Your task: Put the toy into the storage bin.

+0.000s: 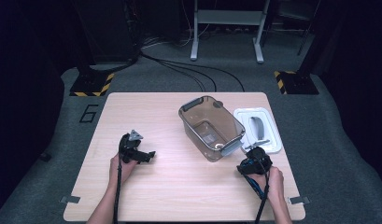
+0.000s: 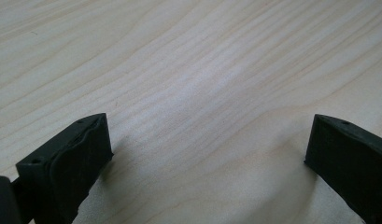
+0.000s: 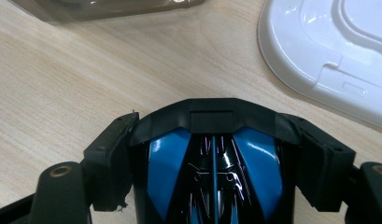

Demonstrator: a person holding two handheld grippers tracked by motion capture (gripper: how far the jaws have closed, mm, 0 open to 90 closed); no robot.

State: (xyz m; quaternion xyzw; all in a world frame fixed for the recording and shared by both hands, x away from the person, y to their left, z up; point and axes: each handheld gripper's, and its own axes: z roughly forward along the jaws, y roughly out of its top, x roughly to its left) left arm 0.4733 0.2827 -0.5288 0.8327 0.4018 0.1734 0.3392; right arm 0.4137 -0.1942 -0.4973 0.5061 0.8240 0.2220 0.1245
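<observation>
Left gripper: jaws wide apart with bare light wooden table between them; idle, well to the left of the bin.
Bin: clear brownish rectangular plastic bin with grey handles, empty, standing open mid-table.
Right gripper: jaws clamp the sides of a glossy black-and-blue wedge-shaped object, just beside the bin's near right corner.
Lid: flat white plastic lid lies touching the bin's right side.
Risk: the slick tapered shell could squirt out of the pads under a lift.
Obstruction: the bin's near grey handle and wall stand between the object and the bin's inside; clipping them could shove the bin.
</observation>
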